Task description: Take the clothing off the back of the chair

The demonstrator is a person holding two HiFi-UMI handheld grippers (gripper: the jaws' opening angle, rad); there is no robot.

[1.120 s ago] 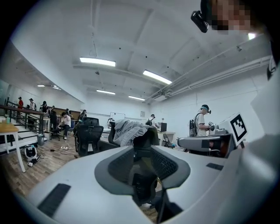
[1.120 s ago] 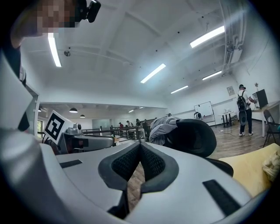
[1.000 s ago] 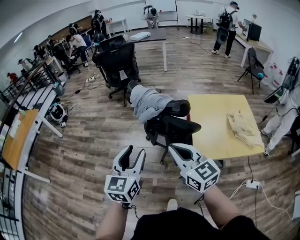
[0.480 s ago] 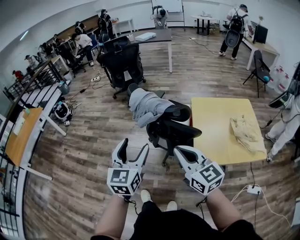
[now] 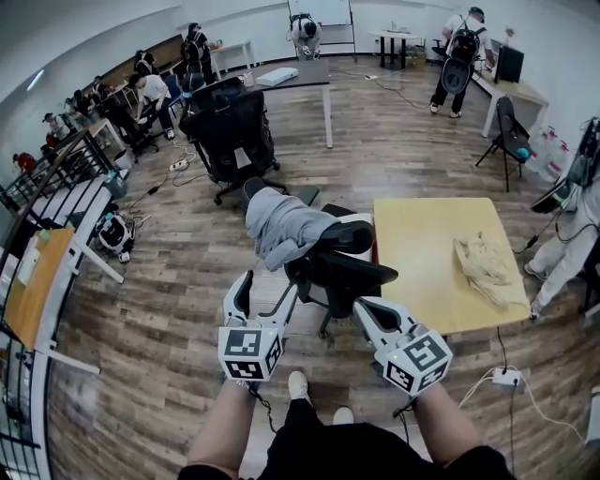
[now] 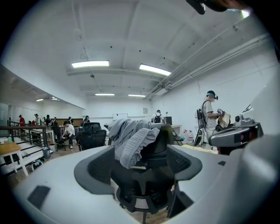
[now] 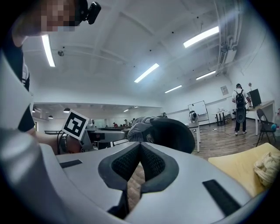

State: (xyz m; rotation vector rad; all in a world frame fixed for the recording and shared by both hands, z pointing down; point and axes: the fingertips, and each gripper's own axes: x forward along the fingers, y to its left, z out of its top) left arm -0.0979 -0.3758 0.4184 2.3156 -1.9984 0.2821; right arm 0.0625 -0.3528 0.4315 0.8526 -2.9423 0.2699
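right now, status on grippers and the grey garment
Left gripper opening, empty. Right gripper shut, empty. Grey garment draped over chair back, untouched. Nothing blocking the reach.

A large open office has white walls [image 5: 567, 56] and a wood-plank floor [image 5: 187, 272], and long strip lights [image 6: 89, 64] light it from a white ceiling [image 6: 131, 35]. A yellow table [image 5: 422, 253] stands at the right. Farther back are a grey desk [image 5: 305, 73], a black office chair [image 5: 230, 131] beside it and a whiteboard [image 5: 319, 9], with a dark railing [image 5: 56, 173] along the left.
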